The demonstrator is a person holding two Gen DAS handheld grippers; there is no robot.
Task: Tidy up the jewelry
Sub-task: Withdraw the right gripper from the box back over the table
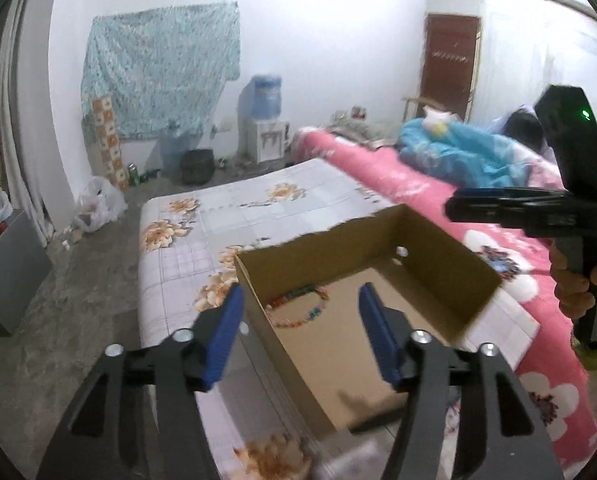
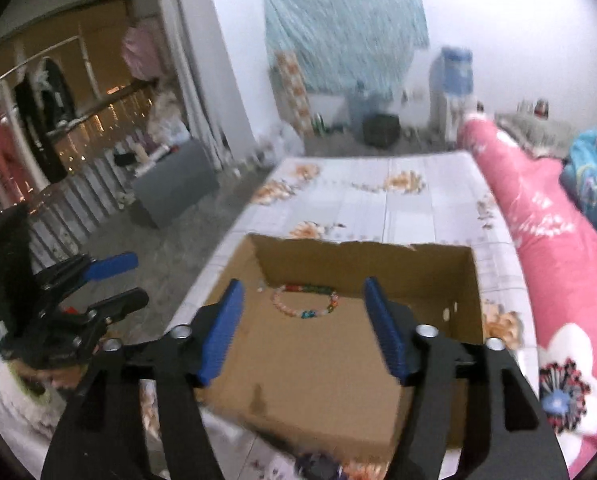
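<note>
An open cardboard box (image 1: 322, 252) (image 2: 362, 266) sits on a white flower-patterned mat (image 1: 234, 208) (image 2: 378, 200). On the box floor near its far wall lies a ring of coloured beads, a bracelet (image 1: 294, 323) (image 2: 304, 314). My left gripper (image 1: 301, 292) hangs open over the box's near left corner, one blue finger (image 1: 224, 340) outside the wall, nothing between the fingers. My right gripper (image 2: 303, 286) is open above the box, empty. The left wrist view shows the right gripper (image 1: 454, 206) side-on, held by a hand (image 1: 578, 288). The right wrist view shows the left gripper (image 2: 134, 280) open.
A pink flowered quilt (image 2: 558, 264) runs along the mat's right side, with a blue blanket (image 1: 458, 152) heaped on it. Bare concrete floor (image 1: 78, 300) lies to the left, with a grey box (image 2: 174, 180). A water dispenser (image 1: 264, 120) stands at the far wall.
</note>
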